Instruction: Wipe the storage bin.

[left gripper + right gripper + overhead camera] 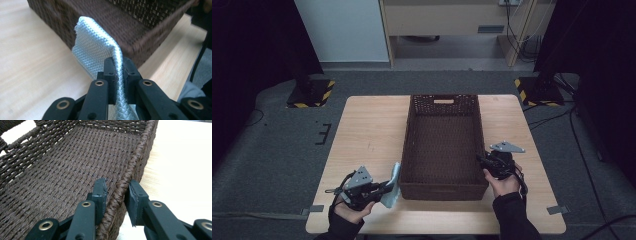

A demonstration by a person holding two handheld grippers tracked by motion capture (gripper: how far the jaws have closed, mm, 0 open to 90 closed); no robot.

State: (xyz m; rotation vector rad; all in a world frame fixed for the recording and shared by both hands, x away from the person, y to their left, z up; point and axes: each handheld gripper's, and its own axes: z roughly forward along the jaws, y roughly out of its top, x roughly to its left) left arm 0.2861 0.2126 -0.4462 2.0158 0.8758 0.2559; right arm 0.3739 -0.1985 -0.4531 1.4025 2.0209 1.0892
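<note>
A light blue textured cloth point(394, 176) is pinched in my left gripper point(387, 189), which is shut on it just off the front left corner of a dark brown wicker basket point(443, 190). In the left gripper view the cloth point(95, 42) stands up from the jaws of the left gripper point(119, 68), close to the basket wall point(105, 22). My right gripper point(481, 161) is at the basket's right rim near the front. In the right gripper view the right gripper point(117, 192) is open and straddles the rim point(130, 167), one jaw inside the basket and one outside.
The basket stands lengthwise in the middle of a light wooden table point(367, 130), with nothing in it. Bare tabletop lies to its left and right. Black stands with yellow-striped bases point(309, 94) sit on the floor beyond the table's far corners.
</note>
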